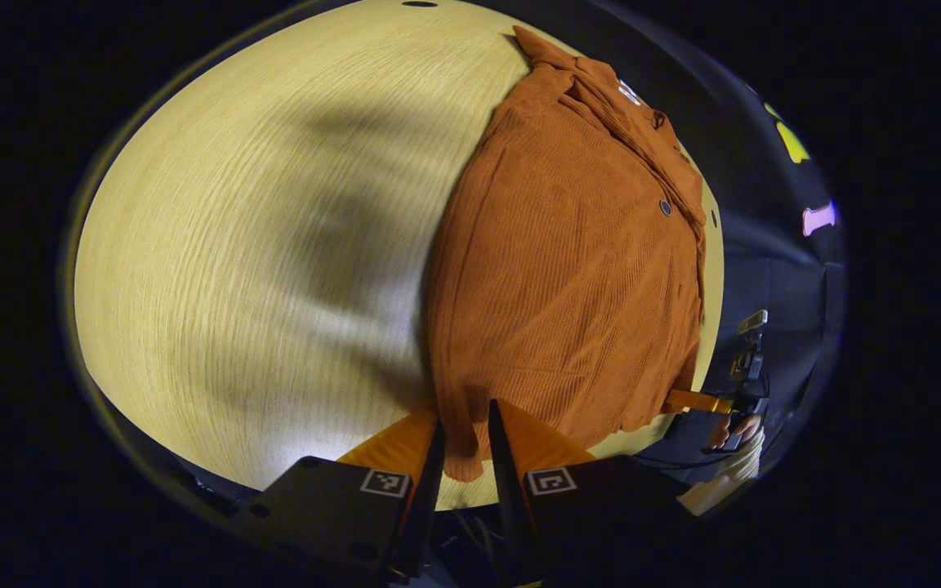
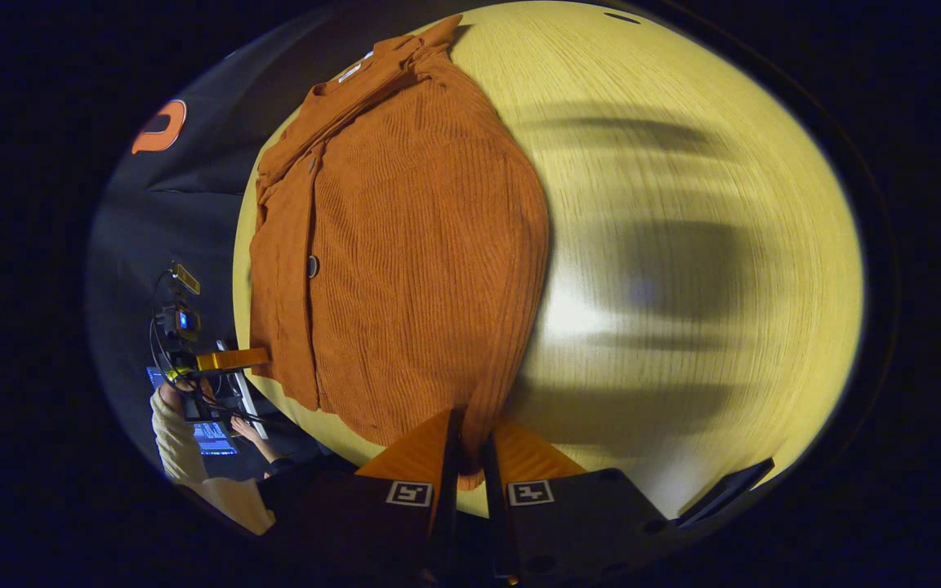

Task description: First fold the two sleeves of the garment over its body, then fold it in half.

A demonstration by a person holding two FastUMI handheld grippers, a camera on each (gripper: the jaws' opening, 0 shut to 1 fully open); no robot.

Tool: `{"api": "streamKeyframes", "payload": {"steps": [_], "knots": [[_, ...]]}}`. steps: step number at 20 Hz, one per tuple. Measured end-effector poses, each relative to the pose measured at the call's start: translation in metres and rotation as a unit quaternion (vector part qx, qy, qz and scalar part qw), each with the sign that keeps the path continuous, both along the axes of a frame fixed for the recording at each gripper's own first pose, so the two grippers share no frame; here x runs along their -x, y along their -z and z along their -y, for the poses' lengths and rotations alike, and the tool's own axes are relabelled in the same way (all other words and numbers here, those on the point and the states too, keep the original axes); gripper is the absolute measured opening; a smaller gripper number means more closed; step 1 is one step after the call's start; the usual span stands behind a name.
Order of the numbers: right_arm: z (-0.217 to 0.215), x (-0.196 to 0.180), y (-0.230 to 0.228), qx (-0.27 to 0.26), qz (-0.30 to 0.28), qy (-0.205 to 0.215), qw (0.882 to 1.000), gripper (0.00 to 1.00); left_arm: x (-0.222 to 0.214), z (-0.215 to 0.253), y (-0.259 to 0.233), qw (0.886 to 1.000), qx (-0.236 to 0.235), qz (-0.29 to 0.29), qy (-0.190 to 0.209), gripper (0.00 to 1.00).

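Table (image 1: 258,245): pale wood, bare to the left of the garment in the left gripper view; shadows fall across it.
Garment (image 1: 568,269): rust corduroy shirt lying flat on the table, collar at the far end, hem toward both grippers, sleeves apparently already folded in over the body.
Left gripper (image 1: 464,445): fingers pinched on one near hem corner, a flap of cloth hanging between them.
Right gripper (image 2: 468,449): fingers nearly together, clamped on the other hem corner (image 2: 470,425).
Likely step: carrying the hem toward the collar for the half fold.
Risk, slip: each grip takes only a thin edge; a fast lift could pull a corner free.
Risk, skew: uneven travel of the two grippers would lay the hem crooked.
Risk, sleeves: dragging instead of lifting could pull the tucked sleeves out.
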State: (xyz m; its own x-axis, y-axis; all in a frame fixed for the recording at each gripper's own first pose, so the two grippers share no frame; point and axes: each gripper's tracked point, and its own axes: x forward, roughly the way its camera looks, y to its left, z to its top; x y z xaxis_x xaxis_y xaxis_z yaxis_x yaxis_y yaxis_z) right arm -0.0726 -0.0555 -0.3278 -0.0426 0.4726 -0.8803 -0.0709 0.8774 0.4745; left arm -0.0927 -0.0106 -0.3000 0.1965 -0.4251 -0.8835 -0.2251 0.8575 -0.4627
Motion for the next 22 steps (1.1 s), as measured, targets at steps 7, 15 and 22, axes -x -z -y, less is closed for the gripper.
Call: {"api": "streamKeyframes", "payload": {"steps": [7,15,22], "knots": [[0.000,0.000,-0.001,-0.011,-0.010,0.010,1.000,0.07,-0.003,0.003,-0.001,0.999,-0.030,0.010,0.007,0.10],[-0.006,-0.008,-0.041,-0.015,0.027,0.012,0.999,0.00,-0.020,0.006,-0.044,0.988,-0.101,0.076,0.093,0.03],[-0.027,-0.055,-0.162,-0.052,0.143,0.001,0.988,0.00,-0.097,0.015,-0.181,0.972,-0.091,0.199,0.091,0.03]]}}
